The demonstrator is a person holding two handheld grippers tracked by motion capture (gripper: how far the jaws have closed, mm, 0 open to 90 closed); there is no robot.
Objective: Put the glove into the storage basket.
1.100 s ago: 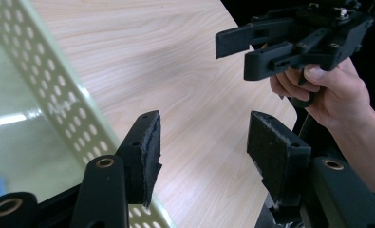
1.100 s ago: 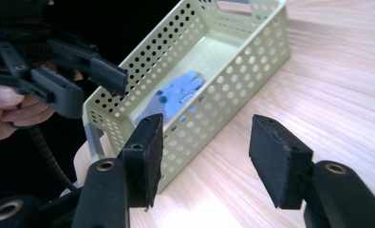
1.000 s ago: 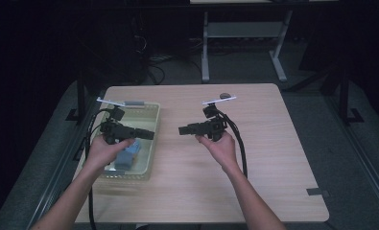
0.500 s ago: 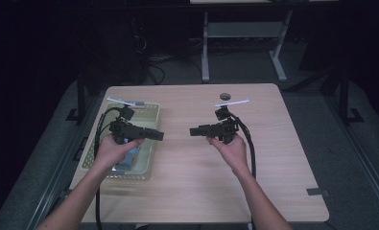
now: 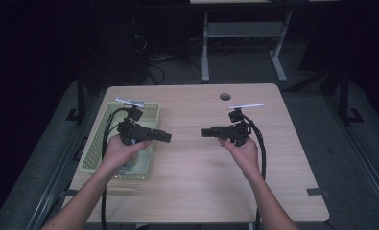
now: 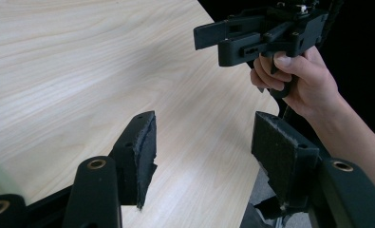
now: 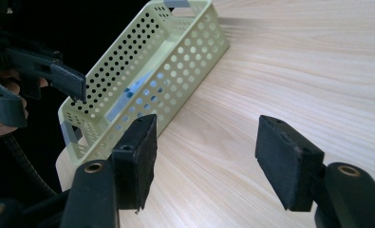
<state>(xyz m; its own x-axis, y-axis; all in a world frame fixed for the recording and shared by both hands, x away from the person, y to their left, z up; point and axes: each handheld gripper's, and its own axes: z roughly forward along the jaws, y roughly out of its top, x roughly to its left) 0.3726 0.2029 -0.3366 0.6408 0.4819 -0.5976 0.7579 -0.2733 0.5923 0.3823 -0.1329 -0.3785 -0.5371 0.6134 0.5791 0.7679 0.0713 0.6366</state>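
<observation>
Left gripper (image 5: 167,137): black two-jaw tool, held above the inner long wall of a pale green perforated plastic basket (image 5: 95,152) at the left of the light wood-grain table (image 5: 196,191), jaws spread apart and holding nothing, pointed at the right gripper (image 5: 205,132). Right gripper: same make, jaws likewise parted and bare, over open tabletop, well apart from the basket. Blue flat item (image 7: 132,91), kind unclear, lies inside the basket, beneath the left hand (image 5: 120,149).

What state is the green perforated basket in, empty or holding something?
Not empty. Through the holes in the basket's wall, the right gripper view shows a blue object lying inside; what it is cannot be told.
</observation>
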